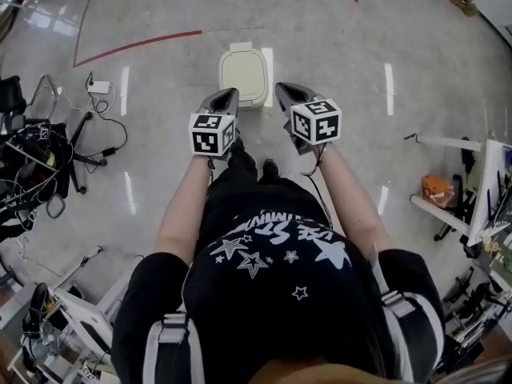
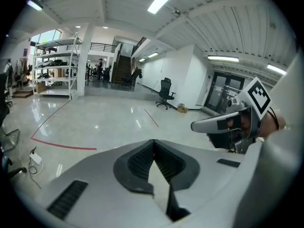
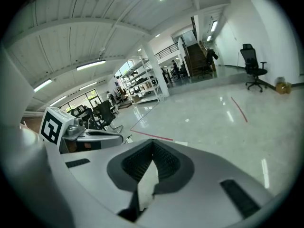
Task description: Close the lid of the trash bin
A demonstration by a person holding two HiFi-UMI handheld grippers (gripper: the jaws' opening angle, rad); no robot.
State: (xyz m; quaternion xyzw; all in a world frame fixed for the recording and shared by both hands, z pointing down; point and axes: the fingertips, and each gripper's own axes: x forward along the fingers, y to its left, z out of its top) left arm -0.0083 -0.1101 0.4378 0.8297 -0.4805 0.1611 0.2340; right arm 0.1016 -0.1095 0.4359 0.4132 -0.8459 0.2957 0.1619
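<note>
Both grippers hovering above the floor, bin beyond them.
The left gripper and right gripper are pressing their jaws together on nothing. The trash bin is sitting upper centre, its near corner overlapped; the lid's seating is unclear.

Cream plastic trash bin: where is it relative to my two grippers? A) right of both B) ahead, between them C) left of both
B: the head view shows the cream plastic trash bin just beyond the left gripper and right gripper, between their tips.
</note>
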